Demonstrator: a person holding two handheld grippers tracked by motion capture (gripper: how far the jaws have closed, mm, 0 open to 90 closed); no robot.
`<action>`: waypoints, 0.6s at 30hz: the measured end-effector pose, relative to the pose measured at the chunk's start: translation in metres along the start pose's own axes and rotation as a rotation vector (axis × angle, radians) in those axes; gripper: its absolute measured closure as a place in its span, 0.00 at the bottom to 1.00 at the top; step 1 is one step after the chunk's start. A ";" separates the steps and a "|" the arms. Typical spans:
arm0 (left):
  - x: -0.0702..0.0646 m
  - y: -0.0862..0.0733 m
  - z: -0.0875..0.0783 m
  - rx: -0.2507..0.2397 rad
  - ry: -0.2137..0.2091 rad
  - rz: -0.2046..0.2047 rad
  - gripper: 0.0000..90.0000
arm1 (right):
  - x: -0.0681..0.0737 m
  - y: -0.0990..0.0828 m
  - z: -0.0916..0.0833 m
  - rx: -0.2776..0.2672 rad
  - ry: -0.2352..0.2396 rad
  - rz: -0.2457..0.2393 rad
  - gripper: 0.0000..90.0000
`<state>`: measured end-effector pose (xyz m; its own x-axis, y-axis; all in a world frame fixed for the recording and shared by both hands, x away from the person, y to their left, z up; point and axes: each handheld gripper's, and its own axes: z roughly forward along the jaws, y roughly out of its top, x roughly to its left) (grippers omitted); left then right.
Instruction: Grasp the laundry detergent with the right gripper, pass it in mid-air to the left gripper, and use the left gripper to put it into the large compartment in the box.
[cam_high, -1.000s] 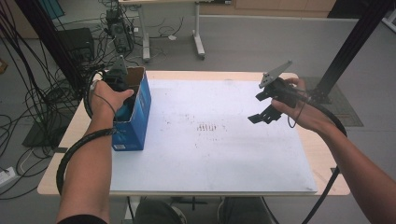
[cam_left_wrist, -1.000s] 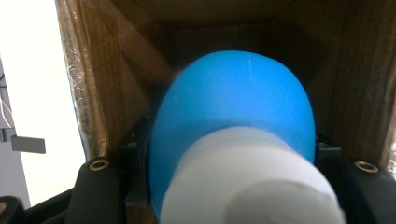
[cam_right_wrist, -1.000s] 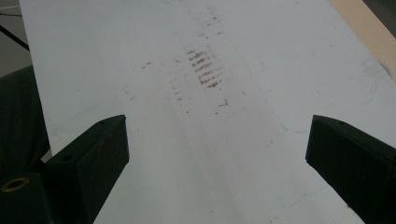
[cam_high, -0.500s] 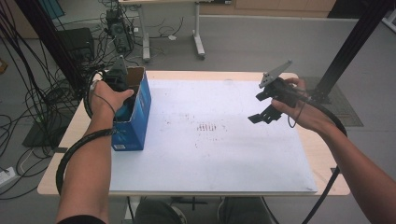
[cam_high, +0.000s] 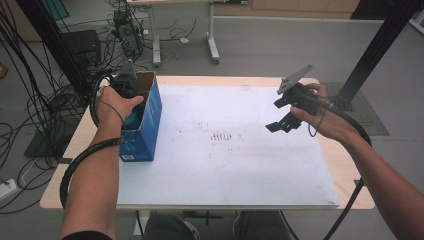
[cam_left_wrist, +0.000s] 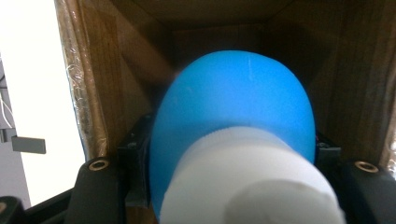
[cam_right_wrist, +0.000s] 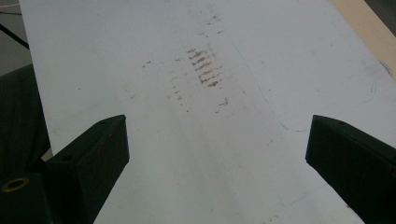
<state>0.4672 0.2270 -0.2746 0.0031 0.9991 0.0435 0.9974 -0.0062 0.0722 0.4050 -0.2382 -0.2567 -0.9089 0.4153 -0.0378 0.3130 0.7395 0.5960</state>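
- Left gripper (cam_high: 131, 102) is clamping a blue-and-white bottle (cam_left_wrist: 233, 140) inside the blue box (cam_high: 145, 125); letting go is remaining.
- Right gripper (cam_right_wrist: 215, 154) is hovering open, empty, over the white mat (cam_high: 225, 165).

The blue object (cam_left_wrist: 233, 102) is looking smooth and matt, perhaps plastic; the box (cam_high: 148, 120) is showing raw brown cardboard inside (cam_left_wrist: 140, 56); the white sheet (cam_right_wrist: 140, 93) is appearing matt, scuffed.

Both grippers are black — left gripper (cam_high: 131, 100), right gripper (cam_high: 286, 114) — brass-ringed screw holes behind the jaws, grey triangular plate above, thick black cables trailing.
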 end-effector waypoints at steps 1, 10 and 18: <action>0.000 0.000 0.000 0.000 0.001 0.000 0.41 | 0.000 0.000 0.000 0.000 0.001 -0.001 0.07; -0.001 0.000 0.000 0.000 0.003 0.001 0.41 | 0.000 0.000 -0.001 -0.002 0.001 -0.001 0.07; -0.001 0.000 0.000 -0.002 0.003 0.001 0.41 | 0.001 0.000 0.001 -0.002 0.004 -0.002 0.07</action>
<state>0.4671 0.2262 -0.2747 0.0041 0.9989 0.0464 0.9973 -0.0075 0.0737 0.4043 -0.2377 -0.2574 -0.9105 0.4119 -0.0361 0.3108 0.7392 0.5975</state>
